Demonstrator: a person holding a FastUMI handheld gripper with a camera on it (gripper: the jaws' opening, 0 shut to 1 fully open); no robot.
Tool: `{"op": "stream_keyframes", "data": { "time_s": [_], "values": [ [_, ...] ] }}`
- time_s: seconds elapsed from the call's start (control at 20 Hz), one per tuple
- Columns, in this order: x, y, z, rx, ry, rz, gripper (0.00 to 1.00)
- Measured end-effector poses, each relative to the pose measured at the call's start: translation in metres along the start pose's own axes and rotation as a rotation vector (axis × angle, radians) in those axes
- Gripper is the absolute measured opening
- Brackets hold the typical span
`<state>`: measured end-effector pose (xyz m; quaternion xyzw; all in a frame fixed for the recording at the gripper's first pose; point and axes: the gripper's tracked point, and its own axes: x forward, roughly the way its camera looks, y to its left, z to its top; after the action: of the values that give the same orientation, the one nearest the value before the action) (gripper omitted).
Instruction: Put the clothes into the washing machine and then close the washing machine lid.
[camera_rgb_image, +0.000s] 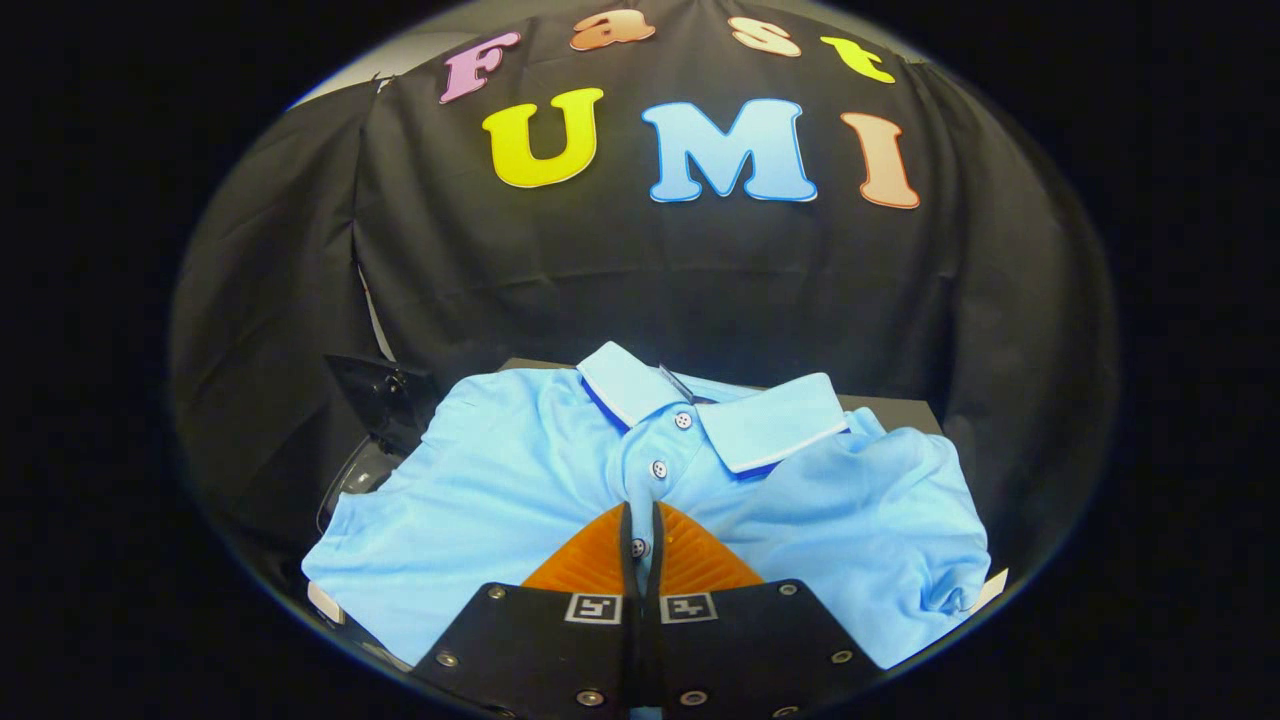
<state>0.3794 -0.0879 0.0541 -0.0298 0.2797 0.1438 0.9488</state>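
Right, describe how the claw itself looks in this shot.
The claw has two wedge-shaped fingers with ribbed faces, mounted on flat black plates fastened with round silver screws. Each plate carries a small square black-and-white marker near the inner edge.

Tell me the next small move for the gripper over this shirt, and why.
Probably lift straight up a little. The gripper looks nearly shut, its fingers apparently pinching the light blue polo shirt at the button placket below the collar, while the shirt lies spread flat, so raising it would test the hold.

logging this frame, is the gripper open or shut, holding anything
Gripper: fingers nearly together over the blue shirt placket, a button showing in the slim gap; whether they pinch the fabric cannot be told.
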Motion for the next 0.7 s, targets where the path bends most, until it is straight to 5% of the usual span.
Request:
{"op": "stream_keyframes", "data": {
  "time_s": [0.7],
  "values": [
    [-0.039,0.022,0.050,0.144,-0.204,0.028,0.00]
  ]
}}
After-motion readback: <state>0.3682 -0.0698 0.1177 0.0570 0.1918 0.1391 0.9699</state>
